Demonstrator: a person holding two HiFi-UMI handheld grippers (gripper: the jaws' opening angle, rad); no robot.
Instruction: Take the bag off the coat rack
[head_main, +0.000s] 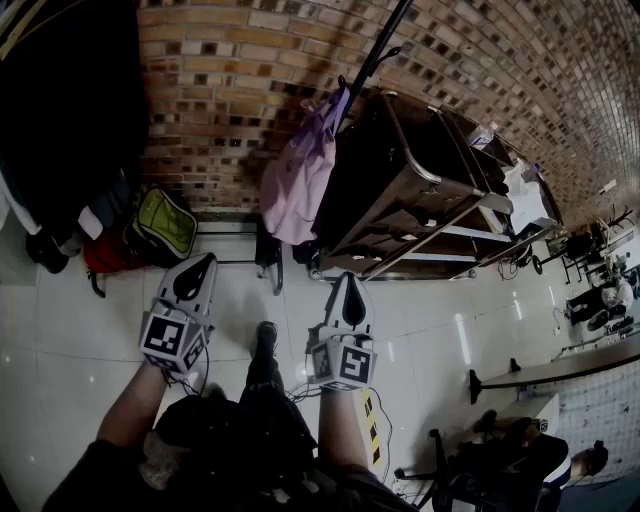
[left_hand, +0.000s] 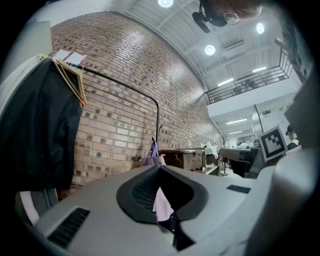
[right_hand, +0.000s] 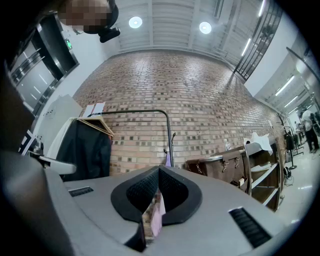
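A lilac bag (head_main: 300, 175) hangs by its straps from a hook on the black coat rack pole (head_main: 375, 55), in front of the brick wall. It also shows small and far off in the left gripper view, where the bag (left_hand: 152, 157) sits just above the jaws, and in the right gripper view as a thin strip of bag (right_hand: 168, 161). My left gripper (head_main: 205, 262) and right gripper (head_main: 347, 280) are held side by side low over the tiled floor, well short of the bag. Both point at the rack. Each is shut with nothing between the jaws.
A metal cart (head_main: 420, 200) stands right behind the rack. A green backpack (head_main: 165, 225) and a red bag (head_main: 105, 255) lie on the floor at the left under dark clothes (head_main: 60, 120) on a rail. A desk (head_main: 560, 370) is at the right.
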